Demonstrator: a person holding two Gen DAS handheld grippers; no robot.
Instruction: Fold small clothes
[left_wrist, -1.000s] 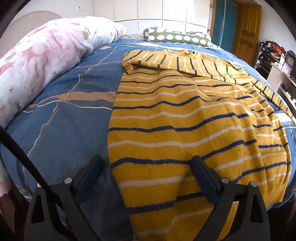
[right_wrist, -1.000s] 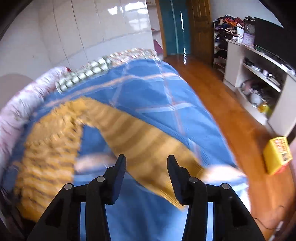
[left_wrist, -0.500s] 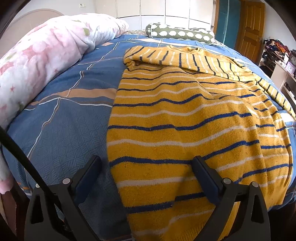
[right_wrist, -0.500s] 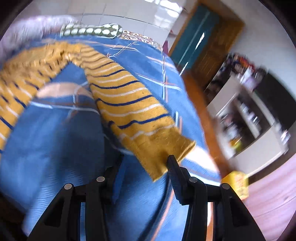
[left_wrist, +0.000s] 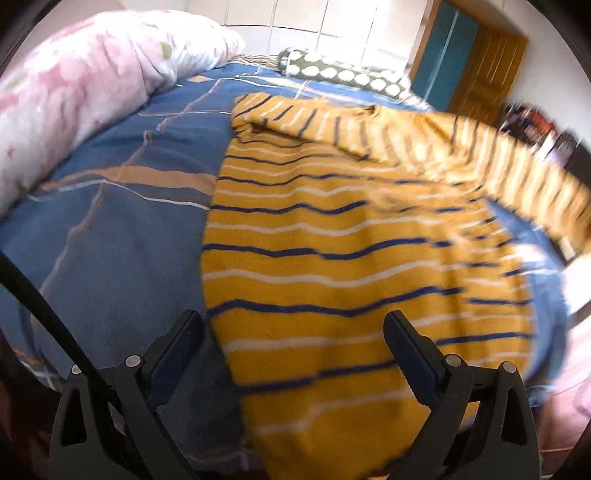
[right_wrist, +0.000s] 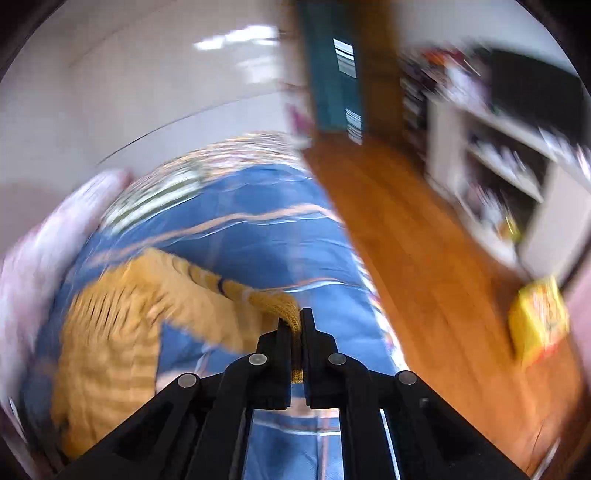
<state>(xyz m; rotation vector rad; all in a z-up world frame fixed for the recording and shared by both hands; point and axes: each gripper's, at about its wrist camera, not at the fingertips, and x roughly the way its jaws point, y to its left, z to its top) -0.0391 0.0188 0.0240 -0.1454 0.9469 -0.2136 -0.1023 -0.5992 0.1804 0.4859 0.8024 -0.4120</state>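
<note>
A yellow sweater (left_wrist: 332, 236) with blue and white stripes lies spread on the blue bed cover (left_wrist: 122, 229). My left gripper (left_wrist: 291, 325) is open and empty, hovering over the sweater's near hem. My right gripper (right_wrist: 295, 325) is shut on the cuff of the sweater's sleeve (right_wrist: 273, 306) and holds it lifted above the bed. The sleeve (left_wrist: 517, 173) shows raised and blurred at the right of the left wrist view. The sweater body (right_wrist: 107, 332) is blurred at the left of the right wrist view.
A pink floral duvet (left_wrist: 74, 88) lies along the bed's left side. A green spotted pillow (left_wrist: 343, 74) lies at the head. To the right are a wooden floor (right_wrist: 424, 258), a white shelf unit (right_wrist: 517, 166) and a yellow box (right_wrist: 535, 321).
My right gripper has closed on the sleeve cuff and lifted it off the bed. The sleeve now swings up and inward. My left gripper stays open over the hem.
</note>
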